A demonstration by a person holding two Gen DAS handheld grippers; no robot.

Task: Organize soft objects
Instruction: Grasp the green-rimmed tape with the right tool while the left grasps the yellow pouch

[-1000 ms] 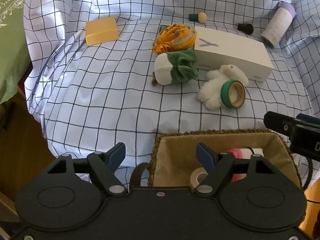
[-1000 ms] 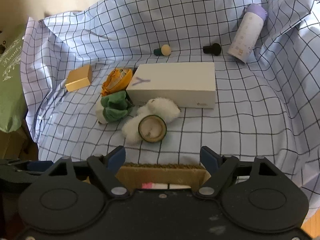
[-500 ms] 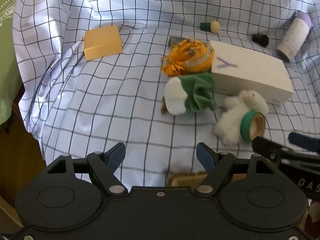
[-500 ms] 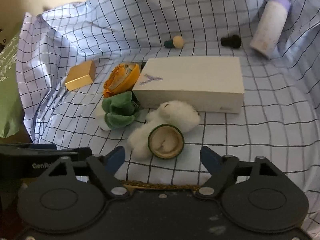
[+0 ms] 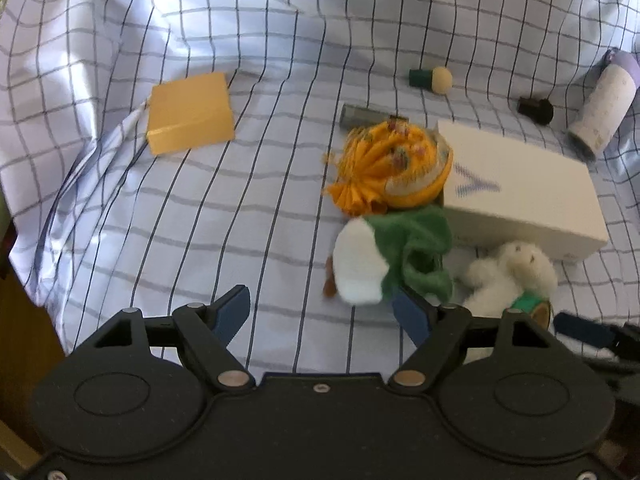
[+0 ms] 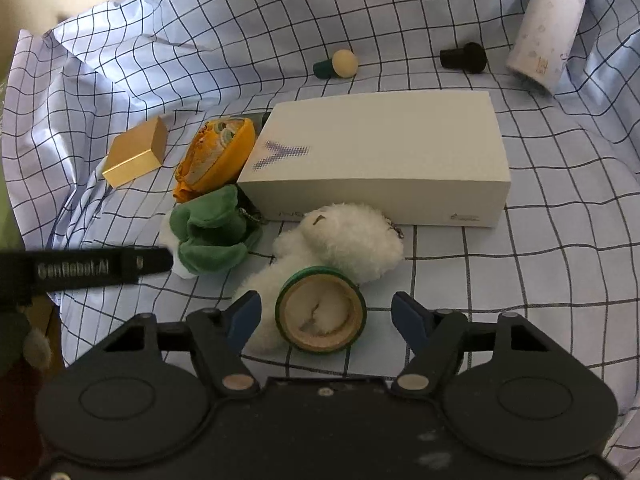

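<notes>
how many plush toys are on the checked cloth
2: the green and white plush by the white box corner, and the white fluffy plush under the green tape roll. None seems hidden.

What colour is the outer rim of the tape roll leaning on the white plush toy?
Green, clearest in the right wrist view.

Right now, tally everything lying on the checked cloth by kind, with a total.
Soft plush or fabric items: 3 (white plush, green plush, orange pouch)
Boxes: 2 (white box, gold box)
Tape rolls: 1
Bottles: 1
Small stoppers: 2
Grey tube: 1
Total: 10
</notes>
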